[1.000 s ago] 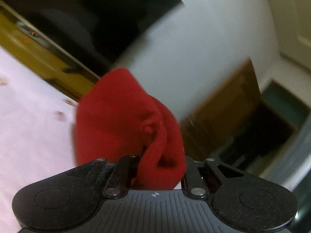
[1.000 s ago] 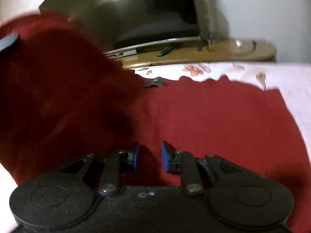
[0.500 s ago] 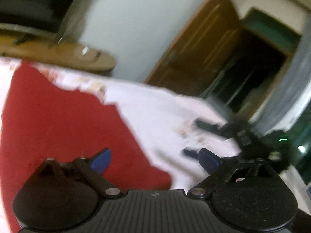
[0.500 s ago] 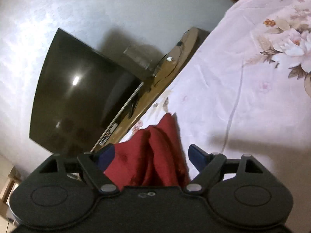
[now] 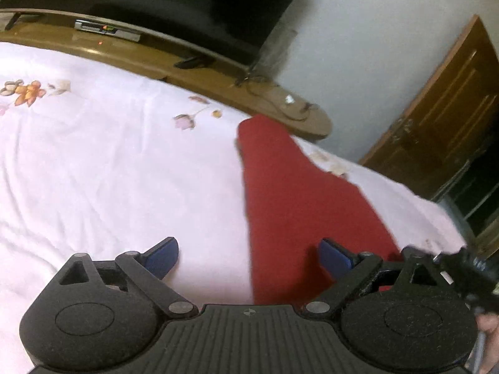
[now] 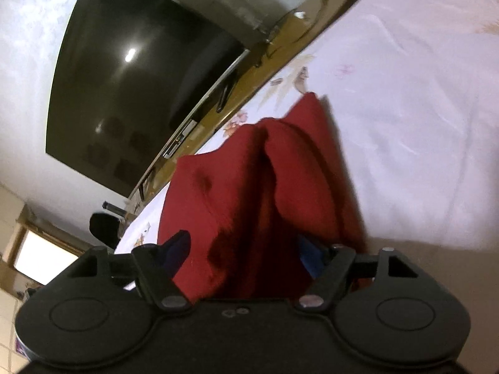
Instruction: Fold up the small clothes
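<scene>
A red cloth [image 5: 296, 205] lies flat in a long strip on the white flowered bedsheet [image 5: 93, 171]. My left gripper [image 5: 249, 258] hangs open just above it, and the cloth's left edge runs between the blue pads [image 5: 162, 258] without touching them. The black frame [image 5: 464, 268] of my right gripper shows at the right edge. In the right wrist view the red cloth [image 6: 249, 187] bunches up in folds between the fingers of my right gripper [image 6: 244, 252]. Its jaws are closing around the bunch, and the cloth partly hides the right pad.
A dark television [image 5: 187, 0] stands on a low wooden bench [image 5: 218, 71] along the bed's far edge. A wooden door [image 5: 443, 124] is at the right. Bare sheet [image 6: 405, 124] spreads to the right of the cloth in the right wrist view.
My left gripper let go of the bunched red cloth, opened wide and swung down over the bed. My right gripper opened, rolled over, and now has the cloth's bunch between its fingers.
</scene>
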A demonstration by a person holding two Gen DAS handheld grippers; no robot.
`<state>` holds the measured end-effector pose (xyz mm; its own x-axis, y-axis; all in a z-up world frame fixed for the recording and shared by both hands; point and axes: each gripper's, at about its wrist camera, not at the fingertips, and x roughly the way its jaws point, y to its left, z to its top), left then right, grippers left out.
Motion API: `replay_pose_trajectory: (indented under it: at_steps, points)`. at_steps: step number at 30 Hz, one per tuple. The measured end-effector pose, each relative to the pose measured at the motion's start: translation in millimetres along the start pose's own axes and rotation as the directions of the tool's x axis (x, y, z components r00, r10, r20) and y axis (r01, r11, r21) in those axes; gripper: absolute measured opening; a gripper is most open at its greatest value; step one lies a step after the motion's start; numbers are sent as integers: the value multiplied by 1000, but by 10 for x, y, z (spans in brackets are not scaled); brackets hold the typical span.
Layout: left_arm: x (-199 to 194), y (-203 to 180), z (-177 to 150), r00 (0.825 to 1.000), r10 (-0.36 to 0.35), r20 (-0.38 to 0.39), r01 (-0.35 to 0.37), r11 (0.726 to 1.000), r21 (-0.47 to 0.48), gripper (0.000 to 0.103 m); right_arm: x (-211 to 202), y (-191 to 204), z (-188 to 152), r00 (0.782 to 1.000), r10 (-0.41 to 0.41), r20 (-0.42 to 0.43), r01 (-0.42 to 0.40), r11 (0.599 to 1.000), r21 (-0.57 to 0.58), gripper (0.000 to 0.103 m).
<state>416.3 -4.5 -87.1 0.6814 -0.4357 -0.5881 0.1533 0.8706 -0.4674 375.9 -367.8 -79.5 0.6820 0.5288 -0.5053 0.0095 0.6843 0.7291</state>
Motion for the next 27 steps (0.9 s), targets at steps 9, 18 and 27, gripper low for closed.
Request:
replay_pose_trajectory:
  at_steps: [9,18,27]
  points:
    - [244,32,163,1000,6,11,-5,1000,-25,95,-111,487,3,993,-93,73,113,928,-354,14]
    - [631,-282,134,998,15,-68,-10,997,77,95,-394,244,12,981,-102,163,156,921,-358,13]
    - [508,-293,229,1000,-20,-8,21,996,84,95,-495,-53,-97,978,-79,194,134,946,-295,13]
